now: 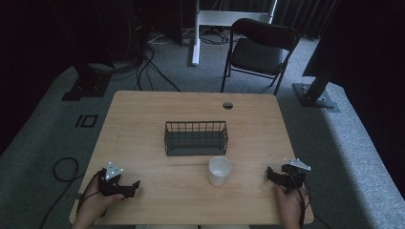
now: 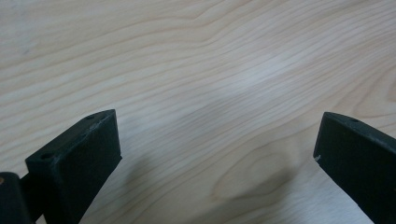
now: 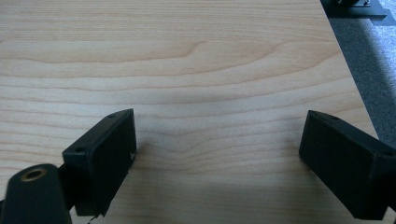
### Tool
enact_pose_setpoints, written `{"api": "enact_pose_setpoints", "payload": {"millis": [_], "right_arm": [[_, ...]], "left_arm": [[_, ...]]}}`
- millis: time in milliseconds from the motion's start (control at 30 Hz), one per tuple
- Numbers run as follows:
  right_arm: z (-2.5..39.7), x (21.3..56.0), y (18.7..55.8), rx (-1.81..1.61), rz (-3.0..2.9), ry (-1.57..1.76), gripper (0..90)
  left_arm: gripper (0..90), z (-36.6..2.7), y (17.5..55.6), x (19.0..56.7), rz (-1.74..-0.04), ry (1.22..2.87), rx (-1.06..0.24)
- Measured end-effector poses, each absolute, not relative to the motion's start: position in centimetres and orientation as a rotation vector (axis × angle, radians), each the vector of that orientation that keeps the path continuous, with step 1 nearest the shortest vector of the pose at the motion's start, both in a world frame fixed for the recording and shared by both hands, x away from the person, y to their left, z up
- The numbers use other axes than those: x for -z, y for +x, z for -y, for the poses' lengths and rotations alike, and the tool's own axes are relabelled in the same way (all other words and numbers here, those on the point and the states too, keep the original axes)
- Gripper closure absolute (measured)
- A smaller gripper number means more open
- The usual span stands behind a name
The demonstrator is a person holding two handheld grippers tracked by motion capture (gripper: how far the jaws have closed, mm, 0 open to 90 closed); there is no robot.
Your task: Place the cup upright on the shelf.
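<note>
Cup (image 1: 219, 171): white, upright, open-topped, just before wire basket (image 1: 196, 138).

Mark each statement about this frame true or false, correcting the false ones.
1. The white cup stands inside the wire basket. False: it stands on the table, in front of the basket.
2. The left gripper has its jaws apart. True.
3. The right gripper holds the cup. False: its jaws are open with nothing between them.
4. The basket holds nothing. True.
5. A folding chair stands beyond the table. True.
</note>
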State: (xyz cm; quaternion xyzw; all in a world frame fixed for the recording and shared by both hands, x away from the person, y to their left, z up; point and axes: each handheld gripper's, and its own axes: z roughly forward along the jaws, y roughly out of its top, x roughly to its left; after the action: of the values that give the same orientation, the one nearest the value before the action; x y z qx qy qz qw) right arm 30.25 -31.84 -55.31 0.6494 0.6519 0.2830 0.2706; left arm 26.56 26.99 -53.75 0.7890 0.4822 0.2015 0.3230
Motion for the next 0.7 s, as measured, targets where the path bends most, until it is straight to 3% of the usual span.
{"api": "enact_pose_setpoints", "payload": {"millis": [700], "right_arm": [[31.8,55.3,30.2,-0.763,-1.756,1.749,10.5]], "left_arm": [[1.8,-20.5,27.4,52.8,-1.031,2.115,-0.394]]}}
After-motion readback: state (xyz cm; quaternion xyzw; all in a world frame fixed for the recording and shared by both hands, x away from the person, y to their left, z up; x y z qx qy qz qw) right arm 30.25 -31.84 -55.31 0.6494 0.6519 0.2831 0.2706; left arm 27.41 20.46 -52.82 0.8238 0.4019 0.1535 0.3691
